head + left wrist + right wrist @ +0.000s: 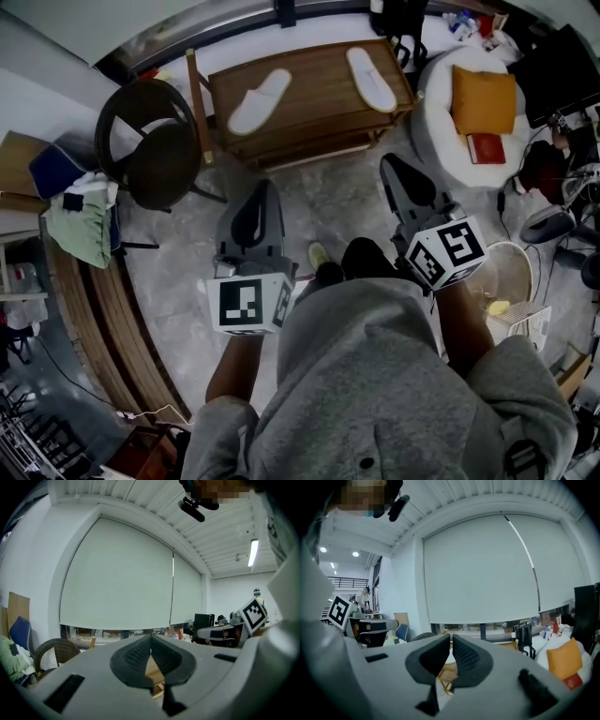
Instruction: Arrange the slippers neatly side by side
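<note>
Two white slippers lie apart on a low wooden table [309, 112] ahead of me. The left slipper [258, 101] lies angled toward the table's left end, and the right slipper [371, 80] lies near its right end. My left gripper [265, 186] hovers over the floor just short of the table's front edge, shut and holding nothing. My right gripper [387, 162] is level with the table's right front corner, also shut and holding nothing. In the left gripper view the left gripper [150, 640] has its jaws touching. In the right gripper view the right gripper [451, 639] points at the table under the window.
A round wicker chair [150, 141] stands left of the table. A white beanbag [441, 103] to the right carries an orange cushion [483, 98] and a red book [486, 148]. Green cloth [80, 230] lies at far left, and a floor fan [506, 272] stands at right.
</note>
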`<state>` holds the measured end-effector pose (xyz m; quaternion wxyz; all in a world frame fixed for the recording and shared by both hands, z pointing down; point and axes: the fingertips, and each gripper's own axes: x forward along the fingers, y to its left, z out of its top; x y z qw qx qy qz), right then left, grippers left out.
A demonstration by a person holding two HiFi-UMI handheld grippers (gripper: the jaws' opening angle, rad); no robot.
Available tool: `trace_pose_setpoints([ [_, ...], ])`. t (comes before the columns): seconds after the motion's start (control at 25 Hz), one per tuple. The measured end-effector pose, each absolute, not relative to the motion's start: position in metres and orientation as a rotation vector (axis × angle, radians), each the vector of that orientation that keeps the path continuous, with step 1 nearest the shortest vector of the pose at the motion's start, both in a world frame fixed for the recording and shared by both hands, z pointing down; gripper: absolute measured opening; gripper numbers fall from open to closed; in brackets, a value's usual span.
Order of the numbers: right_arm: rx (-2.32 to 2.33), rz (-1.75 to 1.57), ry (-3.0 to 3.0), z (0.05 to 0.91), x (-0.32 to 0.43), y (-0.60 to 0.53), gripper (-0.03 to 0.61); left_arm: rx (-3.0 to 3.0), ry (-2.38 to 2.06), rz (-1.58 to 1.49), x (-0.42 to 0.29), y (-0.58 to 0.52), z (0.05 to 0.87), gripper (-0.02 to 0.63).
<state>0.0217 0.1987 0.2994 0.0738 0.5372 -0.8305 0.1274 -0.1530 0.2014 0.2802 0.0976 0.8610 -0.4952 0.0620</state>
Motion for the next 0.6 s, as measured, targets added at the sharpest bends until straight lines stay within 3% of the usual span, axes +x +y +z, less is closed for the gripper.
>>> trace_pose_setpoints([
  [0.6, 1.612, 0.331, -2.506, 0.298, 0.021, 0.173, 0.032, 2.586, -1.454, 0.147, -0.148, 0.181, 0.275, 0.015],
])
